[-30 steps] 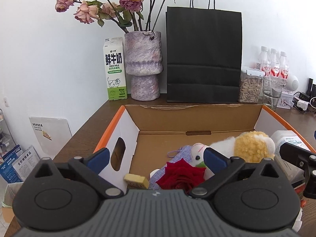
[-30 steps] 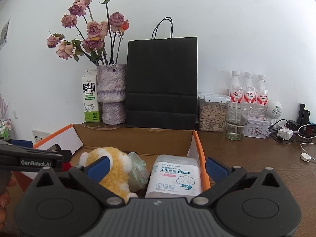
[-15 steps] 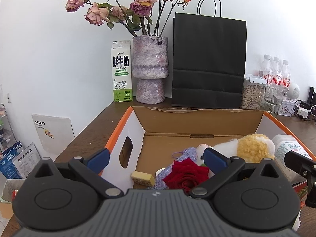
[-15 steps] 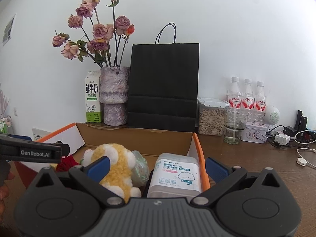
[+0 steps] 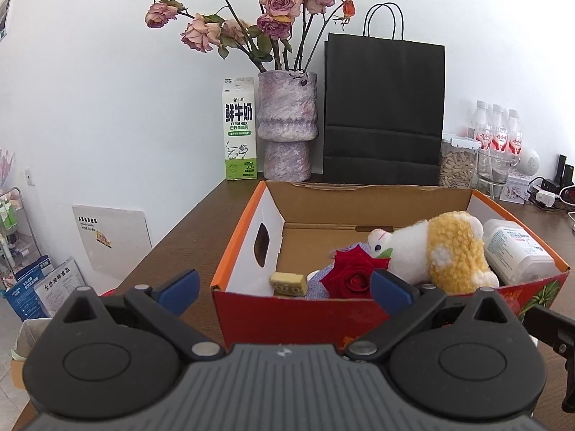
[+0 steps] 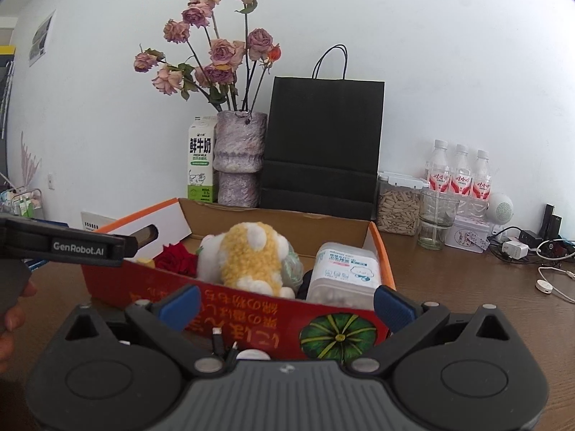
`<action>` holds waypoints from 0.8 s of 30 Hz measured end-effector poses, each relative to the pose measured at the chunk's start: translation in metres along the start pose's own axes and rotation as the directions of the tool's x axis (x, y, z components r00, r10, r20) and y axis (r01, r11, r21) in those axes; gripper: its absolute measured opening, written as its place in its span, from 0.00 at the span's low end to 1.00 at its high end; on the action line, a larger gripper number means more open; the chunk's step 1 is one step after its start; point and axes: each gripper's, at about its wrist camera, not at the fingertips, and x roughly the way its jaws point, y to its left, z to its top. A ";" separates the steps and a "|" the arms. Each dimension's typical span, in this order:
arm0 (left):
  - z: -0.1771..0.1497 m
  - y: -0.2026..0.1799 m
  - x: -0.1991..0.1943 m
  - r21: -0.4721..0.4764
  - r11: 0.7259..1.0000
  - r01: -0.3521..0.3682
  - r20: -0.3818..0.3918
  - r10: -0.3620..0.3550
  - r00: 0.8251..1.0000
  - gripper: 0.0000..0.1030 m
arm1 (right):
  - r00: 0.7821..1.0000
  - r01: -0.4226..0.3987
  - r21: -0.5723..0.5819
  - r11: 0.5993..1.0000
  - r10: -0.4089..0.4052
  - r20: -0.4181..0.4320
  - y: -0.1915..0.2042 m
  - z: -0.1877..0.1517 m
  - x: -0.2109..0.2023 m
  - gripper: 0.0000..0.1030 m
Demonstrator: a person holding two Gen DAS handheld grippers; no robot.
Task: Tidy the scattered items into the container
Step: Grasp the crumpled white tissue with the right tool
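Note:
An open cardboard box (image 5: 287, 318) (image 6: 251, 319) with red front and orange rim stands on the brown table. Inside lie a yellow-and-white plush toy (image 5: 442, 251) (image 6: 251, 255), a red rose (image 5: 354, 274) (image 6: 178, 256), a white wipes tub (image 5: 517, 248) (image 6: 345, 273), a small tan block (image 5: 289, 282) and a lilac cloth (image 5: 320, 276). My left gripper (image 5: 284, 289) is open and empty, in front of the box. My right gripper (image 6: 285, 305) is open and empty, in front of the box's right half. A cable plug (image 6: 217, 337) lies below it.
Behind the box stand a milk carton (image 5: 239, 129), a vase of dried roses (image 5: 287, 125), a black paper bag (image 5: 382, 111), a seed jar (image 6: 399, 206), a glass (image 6: 436, 219), water bottles (image 6: 458, 176) and chargers with cables (image 6: 532, 251). The table's left edge (image 5: 154, 248) drops off.
Both grippers have pulled back and up from over the box; its red front wall now shows in both views. Both stay open and empty.

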 end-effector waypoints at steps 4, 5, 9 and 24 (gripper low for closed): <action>-0.007 0.005 -0.014 0.019 1.000 -0.003 -0.019 0.004 1.000 1.00 | 0.997 -0.050 -0.011 0.999 0.049 -0.062 0.010 -0.008 -0.013 1.00; -0.009 0.007 -0.016 0.023 1.000 -0.006 -0.024 0.007 1.000 1.00 | 0.995 -0.058 -0.013 0.998 0.057 -0.086 0.013 -0.011 -0.014 0.99; -0.017 0.015 -0.026 0.029 1.000 -0.006 -0.049 0.008 0.999 1.00 | 0.982 -0.103 -0.022 0.994 0.098 -0.159 0.024 -0.021 -0.018 0.94; -0.042 0.021 -0.035 0.064 0.992 0.107 -0.166 -0.095 0.982 1.00 | 0.956 -0.169 0.033 0.985 0.172 -0.236 0.033 -0.033 -0.024 0.22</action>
